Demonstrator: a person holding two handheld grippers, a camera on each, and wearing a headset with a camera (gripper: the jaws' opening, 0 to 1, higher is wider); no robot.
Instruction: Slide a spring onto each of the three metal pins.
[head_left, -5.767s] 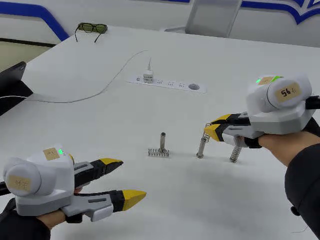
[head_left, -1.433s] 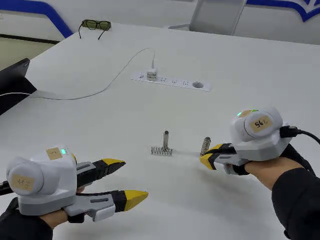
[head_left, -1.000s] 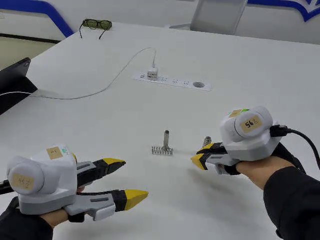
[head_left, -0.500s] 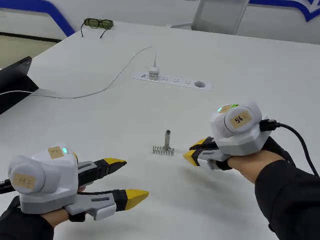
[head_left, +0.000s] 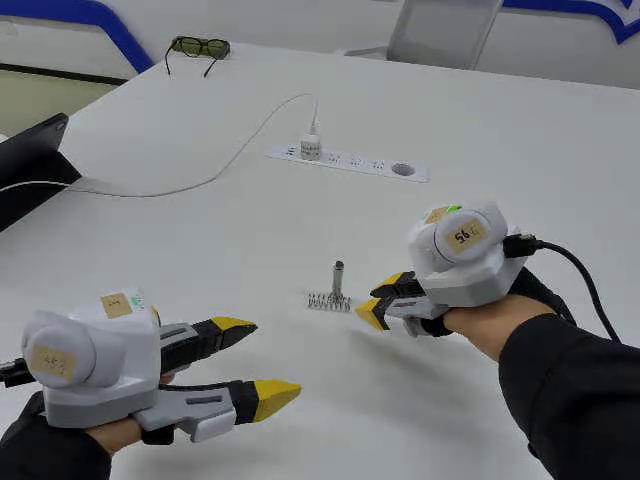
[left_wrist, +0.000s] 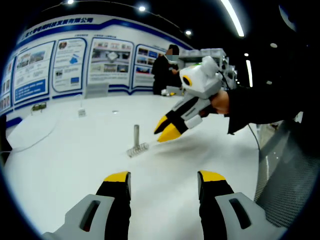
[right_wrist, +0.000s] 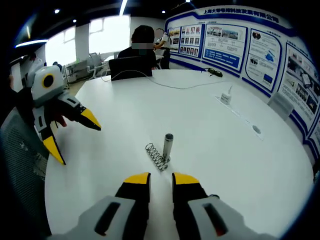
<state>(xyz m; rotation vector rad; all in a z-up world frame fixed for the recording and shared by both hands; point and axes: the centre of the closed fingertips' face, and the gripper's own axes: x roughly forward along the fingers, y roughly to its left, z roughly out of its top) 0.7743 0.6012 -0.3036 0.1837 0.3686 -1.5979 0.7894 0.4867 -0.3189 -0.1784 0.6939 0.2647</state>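
Observation:
A bare metal pin (head_left: 338, 279) stands upright on the white table (head_left: 250, 220). A loose spring (head_left: 328, 300) lies flat against its foot. My right gripper (head_left: 378, 300) hovers just right of them, jaws a little apart and empty. The right gripper view has the pin (right_wrist: 168, 146) and the spring (right_wrist: 156, 156) straight ahead of the right gripper (right_wrist: 161, 179). My left gripper (head_left: 258, 358) rests at the near left, open wide and empty. From the left gripper (left_wrist: 165, 177), the pin (left_wrist: 136, 135), the spring (left_wrist: 137, 149) and the right gripper (left_wrist: 167, 129) lie ahead.
A white power strip (head_left: 345, 162) with a plugged charger and a long cable lies further back. Dark glasses (head_left: 200, 46) sit at the far left corner. A dark device (head_left: 30, 160) lies at the left edge. A chair (head_left: 440, 30) stands beyond the table.
My right gripper has moved left across the table, from beside a pin with a spring on it to just beside the bare pin. That sprung pin is now behind it. The left gripper stayed put.

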